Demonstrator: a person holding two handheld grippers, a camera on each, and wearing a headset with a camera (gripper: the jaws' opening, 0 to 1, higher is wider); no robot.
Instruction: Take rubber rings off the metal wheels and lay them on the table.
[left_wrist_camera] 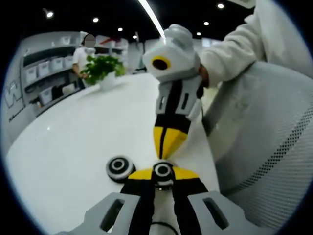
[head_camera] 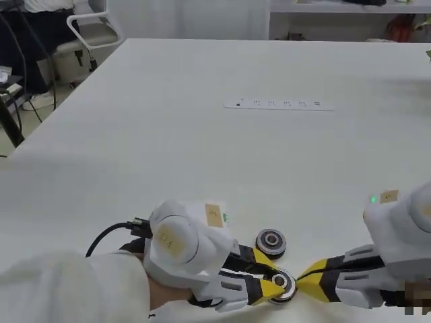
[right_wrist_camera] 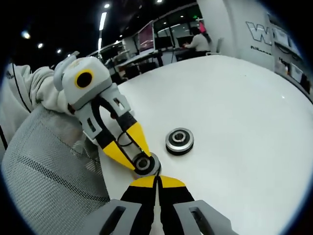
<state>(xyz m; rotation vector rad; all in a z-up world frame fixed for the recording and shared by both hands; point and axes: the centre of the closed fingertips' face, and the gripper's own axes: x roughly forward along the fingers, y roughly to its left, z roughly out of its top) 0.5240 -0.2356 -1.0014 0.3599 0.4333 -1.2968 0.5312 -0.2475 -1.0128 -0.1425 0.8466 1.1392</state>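
Observation:
A small metal wheel (head_camera: 284, 282) with a dark rubber ring around it sits at the table's near edge, and my left gripper (head_camera: 276, 287) is shut on it from the left. In the left gripper view the wheel (left_wrist_camera: 163, 171) lies between my yellow tips. My right gripper (head_camera: 302, 280) comes in from the right, shut, with its tips against the wheel's rim (right_wrist_camera: 145, 164). Whether they pinch the ring I cannot tell. A second wheel (head_camera: 271, 242) with its black ring lies flat just beyond, apart from both grippers.
The white table (head_camera: 222, 168) stretches far ahead. A white power strip (head_camera: 279, 104) lies across its middle. A chair (head_camera: 91, 30) stands past the far left corner. A white sleeve (head_camera: 67, 286) reaches in at the lower left.

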